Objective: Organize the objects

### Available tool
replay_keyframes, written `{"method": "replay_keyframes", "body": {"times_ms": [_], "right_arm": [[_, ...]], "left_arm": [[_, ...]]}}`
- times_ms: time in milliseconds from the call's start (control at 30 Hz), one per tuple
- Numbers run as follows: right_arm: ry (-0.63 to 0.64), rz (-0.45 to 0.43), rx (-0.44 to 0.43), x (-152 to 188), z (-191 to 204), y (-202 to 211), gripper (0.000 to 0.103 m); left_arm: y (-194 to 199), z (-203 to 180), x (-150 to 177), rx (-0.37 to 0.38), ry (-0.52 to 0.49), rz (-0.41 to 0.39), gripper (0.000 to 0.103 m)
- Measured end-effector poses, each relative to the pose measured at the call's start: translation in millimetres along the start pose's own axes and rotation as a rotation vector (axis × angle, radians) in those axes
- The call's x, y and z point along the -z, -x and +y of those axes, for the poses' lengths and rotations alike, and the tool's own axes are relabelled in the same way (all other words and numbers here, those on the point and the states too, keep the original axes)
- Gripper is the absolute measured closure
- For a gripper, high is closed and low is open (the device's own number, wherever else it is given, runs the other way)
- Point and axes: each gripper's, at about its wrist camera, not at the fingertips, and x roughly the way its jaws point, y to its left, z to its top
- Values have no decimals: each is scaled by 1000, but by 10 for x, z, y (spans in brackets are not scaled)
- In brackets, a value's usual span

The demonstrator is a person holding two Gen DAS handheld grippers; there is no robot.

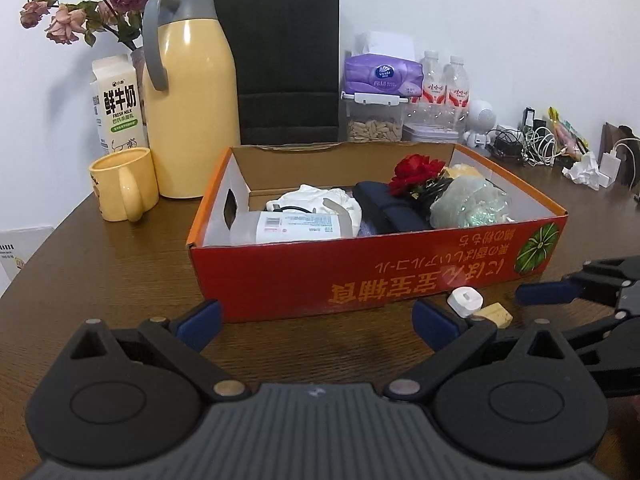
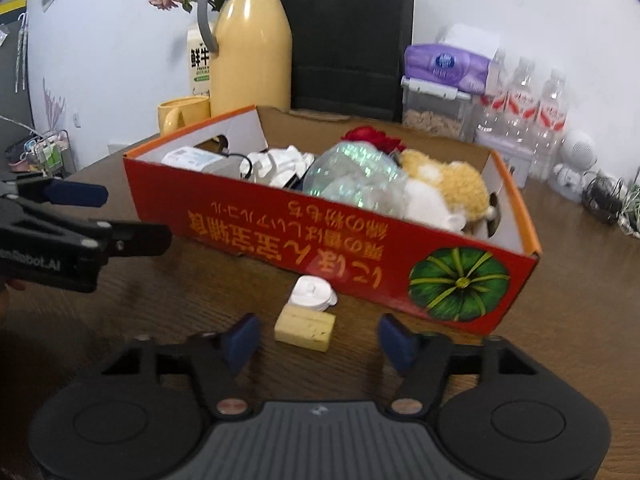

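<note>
A red cardboard box (image 1: 360, 276) stands open on the brown table, holding a red rose (image 1: 418, 172), a shiny plastic bag (image 2: 352, 176), a plush toy (image 2: 452, 188), white cloth and a dark case. In front of its near wall lie a white round cap-like piece (image 2: 312, 293) and a pale yellow block (image 2: 306, 326). My right gripper (image 2: 320, 338) is open, its blue pads on either side of the block without touching it. My left gripper (image 1: 316, 320) is open wide before the box wall, nothing between its fingers. The same block (image 1: 496, 314) shows to its right.
Behind the box stand a yellow mug (image 1: 124, 184), a yellow thermos jug (image 1: 188, 92), a milk carton (image 1: 118, 104), a black paper bag (image 1: 288, 64), a tissue pack, water bottles (image 1: 446, 84) and tangled cables (image 1: 536, 144). The table edge runs along the left.
</note>
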Motion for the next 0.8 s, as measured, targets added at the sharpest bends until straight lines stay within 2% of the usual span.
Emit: {"method": "replay_keyframes", "body": {"times_ms": [333,400,467,633,800], "right_arm": [[-17,-3,-30,14,-10,-48,56],[-21,-7,-32,16,-13,-49,66],[-25,-9,-39,13,-16,-48,71],[-24,-12,-45,18,-11,-32,72],[-36,-55,-41,1,-55,67,72]], "left_arm": [[-4,-21,17,-2,-5,8,0],[-6,-20,19,0,-5,9,0],[-18,-23,24,-2,-4,11,0],[-73,-16,41,-11,-2,23,0],[-92,-60,57,-17,-9,18,0]]}}
